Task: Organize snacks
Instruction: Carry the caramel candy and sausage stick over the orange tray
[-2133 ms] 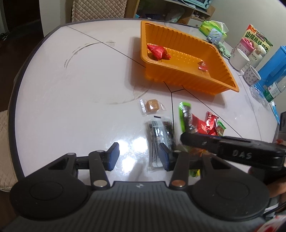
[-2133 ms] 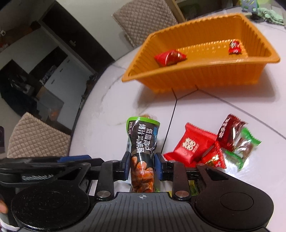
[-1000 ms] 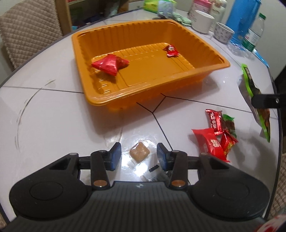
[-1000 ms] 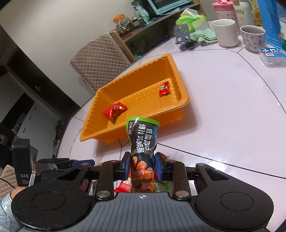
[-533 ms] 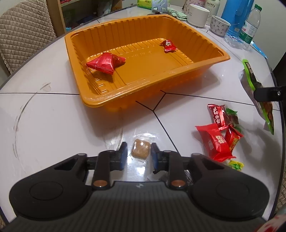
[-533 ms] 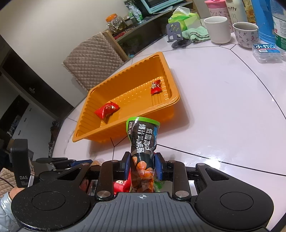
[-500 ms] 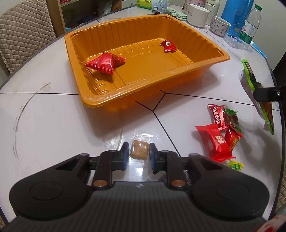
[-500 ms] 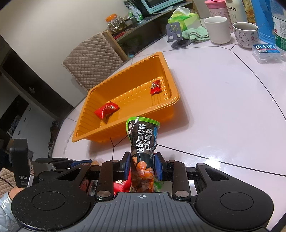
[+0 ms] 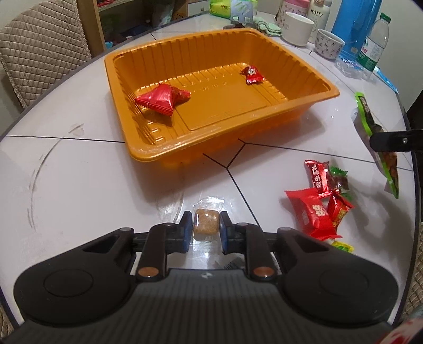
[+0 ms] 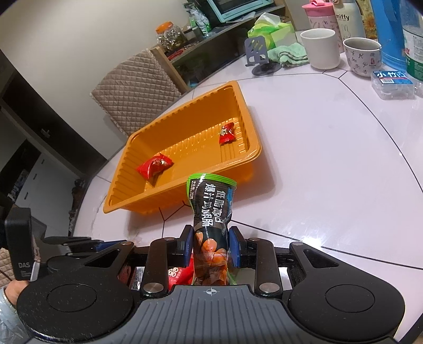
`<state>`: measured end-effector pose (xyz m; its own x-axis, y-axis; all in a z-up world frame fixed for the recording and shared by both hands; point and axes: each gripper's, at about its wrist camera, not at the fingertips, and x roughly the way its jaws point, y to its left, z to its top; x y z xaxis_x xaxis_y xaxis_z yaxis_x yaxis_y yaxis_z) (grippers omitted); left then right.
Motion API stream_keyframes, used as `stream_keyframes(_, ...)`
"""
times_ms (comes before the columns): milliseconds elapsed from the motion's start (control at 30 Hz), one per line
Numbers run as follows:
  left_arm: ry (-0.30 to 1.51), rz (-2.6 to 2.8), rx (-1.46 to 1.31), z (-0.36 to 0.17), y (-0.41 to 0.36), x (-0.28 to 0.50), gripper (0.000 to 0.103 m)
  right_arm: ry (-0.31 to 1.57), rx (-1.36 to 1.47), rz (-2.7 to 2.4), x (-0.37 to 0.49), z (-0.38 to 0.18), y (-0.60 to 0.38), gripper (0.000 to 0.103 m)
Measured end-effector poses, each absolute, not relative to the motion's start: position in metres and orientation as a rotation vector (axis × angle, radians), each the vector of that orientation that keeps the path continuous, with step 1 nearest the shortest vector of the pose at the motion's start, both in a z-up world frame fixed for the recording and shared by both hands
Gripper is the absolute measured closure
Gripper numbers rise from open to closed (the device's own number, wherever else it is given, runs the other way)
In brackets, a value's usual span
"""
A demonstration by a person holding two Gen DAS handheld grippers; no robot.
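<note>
Low in the centre of my left wrist view, my left claw (image 9: 203, 225) is clamped on a small brown cube snack in clear wrap (image 9: 206, 224), its blue pads touching both sides of it, down at the white table (image 9: 79, 185). Above it, filling the upper middle of the frame, sits the orange ribbed tray (image 9: 148, 156), holding a large red foil packet (image 9: 162, 99) at its left and a small red candy (image 9: 253, 74) toward its upper right. At the lower right lies a loose heap of red and green wrapped candies (image 9: 321, 201); their printing is too small for me to read.

My right claw (image 10: 211, 247), low in the centre of the right wrist view, is closed on a tall black pouch with a green top (image 10: 211, 211), held upright and clear of the table. White Chinese characters run down its front, and orange pieces show on its lower part. That same pouch appears at the right edge of the left view.

Along the top right of the right view stand a plain white mug (image 10: 320, 47), a patterned cup (image 10: 362, 55), a white bottle marked "miffy" (image 10: 346, 21), and a folded green cloth (image 10: 289, 54). At the left edge, a black box on the other claw reads "DAS" (image 10: 19, 246).
</note>
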<state>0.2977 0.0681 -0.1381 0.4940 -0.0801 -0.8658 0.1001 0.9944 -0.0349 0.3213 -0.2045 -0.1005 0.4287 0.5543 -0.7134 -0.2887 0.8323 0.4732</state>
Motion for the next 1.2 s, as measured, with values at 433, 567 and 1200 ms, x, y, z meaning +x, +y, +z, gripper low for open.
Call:
stream_keyframes(433,0.932,-0.093,-0.021,-0.081,0.070,0.284,0.084,0.934,0.247,0.578,0.343,-0.082,-0.203,0.074)
stream_keyframes(567,0.891,-0.085,-0.044,-0.061,0.072,0.291,0.084,0.904,0.240,0.591,0.356,-0.074,-0.199,0.074)
stream_keyframes(1200,0.861,-0.038,-0.079,-0.052,0.059,0.381,0.084,0.769,0.133,0.677,0.425,-0.058,-0.146,0.074)
